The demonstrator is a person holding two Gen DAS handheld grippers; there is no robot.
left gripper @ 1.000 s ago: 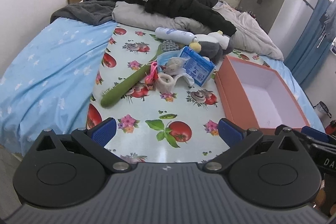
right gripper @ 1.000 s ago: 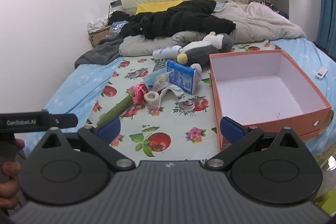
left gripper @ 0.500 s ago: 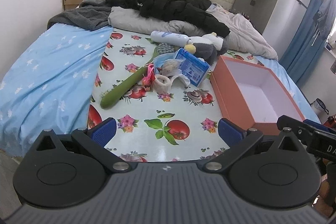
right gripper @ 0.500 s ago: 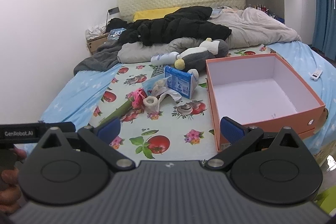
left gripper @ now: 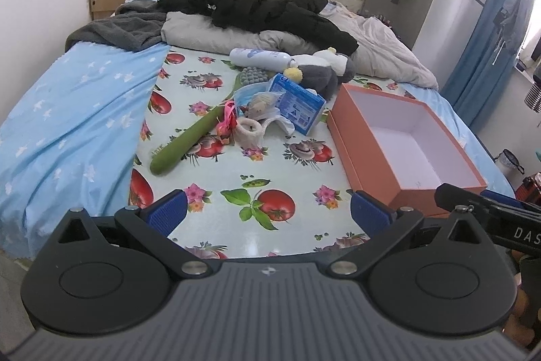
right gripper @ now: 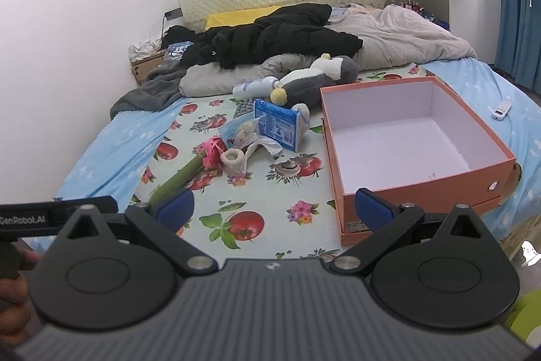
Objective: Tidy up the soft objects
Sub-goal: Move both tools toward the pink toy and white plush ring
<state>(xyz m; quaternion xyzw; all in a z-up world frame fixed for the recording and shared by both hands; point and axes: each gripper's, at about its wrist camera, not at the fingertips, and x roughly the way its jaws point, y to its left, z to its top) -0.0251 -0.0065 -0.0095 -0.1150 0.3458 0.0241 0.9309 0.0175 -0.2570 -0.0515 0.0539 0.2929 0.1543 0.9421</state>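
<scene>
Soft things sit in a pile mid-bed on the fruit-print cloth (left gripper: pixel 270 158): plush penguin (left gripper: pixel 318 73) at the back, touching the white bottle (left gripper: pixel 260 56); blue pack (left gripper: pixel 297 104) leaning in front of it; cream sock roll (left gripper: pixel 250 132), pink ribbon (left gripper: pixel 228 120) and long green roll (left gripper: pixel 189 141) at the near-left. The orange box (left gripper: pixel 402 137) stands open and empty just right of the pile, apart from it.

We see a bare strip of cloth between pile and both grippers, and a gap between pack and box wall. The box's near corner reaches close to the right gripper (right gripper: pixel 274 208). The cloth's left edge meets the blue star sheet (left gripper: pixel 74 110); behind the pile lie a grey duvet (left gripper: pixel 216 32) and a black coat (left gripper: pixel 270 12).

Left gripper (left gripper: pixel 267 212): blue pads spread wide, nothing between them, hovering over the cloth's near edge. Right gripper: same, wide apart and empty.

Only the right view shows a white remote (right gripper: pixel 502 110) on the sheet right of the box, the round hole in the box's end, and a hand (right gripper: pixel 13 293) at lower left. Only the left view shows the side of the green roll in full.

Writing: "GenRobot.AI" on the left gripper's bar in the right view; "DAS" on the right gripper's bar in the left view. Pack print too small to read.
</scene>
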